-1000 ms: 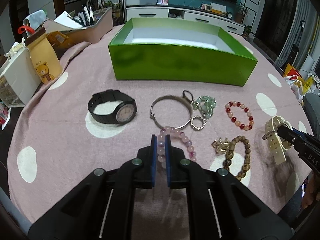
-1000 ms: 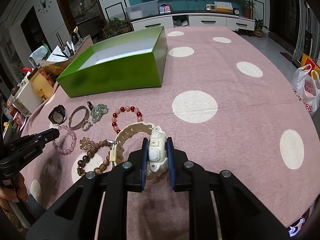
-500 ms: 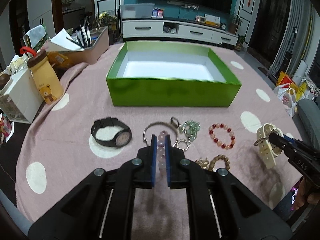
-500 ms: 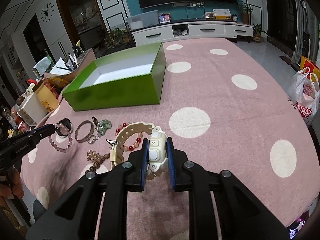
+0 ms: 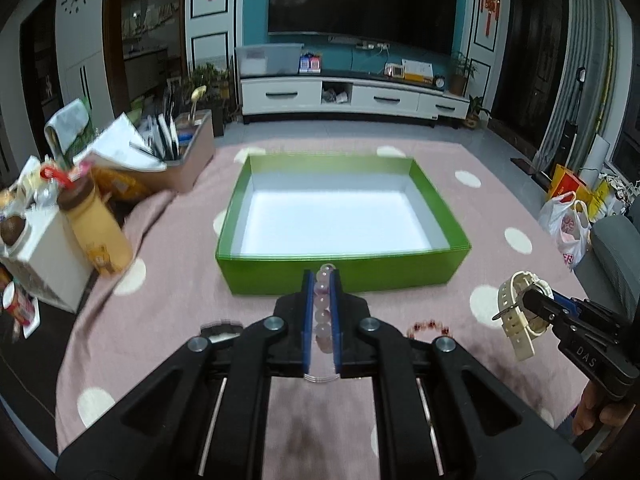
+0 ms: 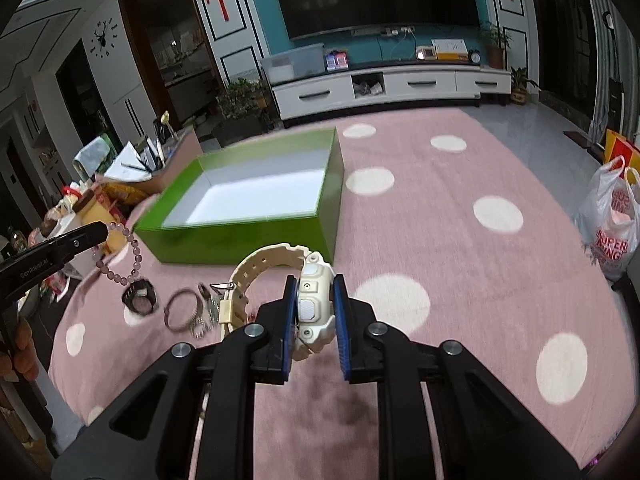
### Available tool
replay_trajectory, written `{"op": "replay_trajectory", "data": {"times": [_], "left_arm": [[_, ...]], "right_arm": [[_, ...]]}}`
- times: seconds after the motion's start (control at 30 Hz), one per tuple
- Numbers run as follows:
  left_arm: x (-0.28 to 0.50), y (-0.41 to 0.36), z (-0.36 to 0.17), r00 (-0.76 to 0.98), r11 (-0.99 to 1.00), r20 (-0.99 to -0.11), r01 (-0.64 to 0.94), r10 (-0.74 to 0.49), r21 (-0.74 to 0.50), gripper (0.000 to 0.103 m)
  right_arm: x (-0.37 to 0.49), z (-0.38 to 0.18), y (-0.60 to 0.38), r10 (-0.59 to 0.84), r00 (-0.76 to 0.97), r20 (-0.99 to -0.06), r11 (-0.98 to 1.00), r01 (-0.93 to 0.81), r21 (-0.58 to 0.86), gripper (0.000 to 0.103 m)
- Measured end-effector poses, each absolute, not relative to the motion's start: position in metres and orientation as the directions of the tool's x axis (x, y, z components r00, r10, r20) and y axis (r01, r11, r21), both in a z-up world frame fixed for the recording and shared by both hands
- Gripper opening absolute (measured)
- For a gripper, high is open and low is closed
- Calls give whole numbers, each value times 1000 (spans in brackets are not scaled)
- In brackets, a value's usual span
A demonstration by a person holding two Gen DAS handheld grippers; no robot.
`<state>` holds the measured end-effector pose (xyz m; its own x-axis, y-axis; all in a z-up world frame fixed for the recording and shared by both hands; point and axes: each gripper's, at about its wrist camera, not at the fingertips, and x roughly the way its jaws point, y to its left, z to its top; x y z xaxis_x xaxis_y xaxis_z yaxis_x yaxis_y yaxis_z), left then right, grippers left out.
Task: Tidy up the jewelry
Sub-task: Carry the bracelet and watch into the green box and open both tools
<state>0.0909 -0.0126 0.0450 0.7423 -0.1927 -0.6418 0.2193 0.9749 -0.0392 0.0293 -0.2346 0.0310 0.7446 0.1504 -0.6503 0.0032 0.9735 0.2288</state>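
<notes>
My left gripper (image 5: 321, 280) is shut on a pale pink bead bracelet (image 5: 323, 312) and holds it in the air just before the near wall of the open green box (image 5: 344, 272). The bracelet also hangs from that gripper in the right wrist view (image 6: 128, 256). My right gripper (image 6: 315, 284) is shut on a cream watch (image 6: 314, 300), lifted above the table, to the right of the box (image 6: 248, 236). The watch also shows in the left wrist view (image 5: 516, 312). A black watch (image 6: 140, 298), a silver bangle (image 6: 182, 312) and a red bead bracelet (image 5: 428, 326) lie on the pink dotted cloth.
A yellow bear bottle (image 5: 96, 232), a white carton (image 5: 44, 256) and a tray of papers and pens (image 5: 168, 156) stand at the table's left. A plastic bag (image 6: 612, 224) sits off the right edge. The box's white floor is bare.
Both grippers have risen from the table with their pieces. The left one has moved forward toward the green box, so the jewelry on the cloth now lies below and behind it.
</notes>
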Motion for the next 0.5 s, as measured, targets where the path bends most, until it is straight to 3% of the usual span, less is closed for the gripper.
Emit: {"op": "replay_trajectory", "data": {"times": [0.2, 0.5], "left_arm": [[120, -21, 66, 773, 977, -610, 215, -174, -7, 7], [177, -36, 65, 760, 980, -633, 199, -147, 11, 7]], "right_arm": [[58, 49, -232, 161, 784, -599, 971, -17, 239, 18], [111, 57, -228, 189, 804, -564, 961, -34, 274, 18]]}}
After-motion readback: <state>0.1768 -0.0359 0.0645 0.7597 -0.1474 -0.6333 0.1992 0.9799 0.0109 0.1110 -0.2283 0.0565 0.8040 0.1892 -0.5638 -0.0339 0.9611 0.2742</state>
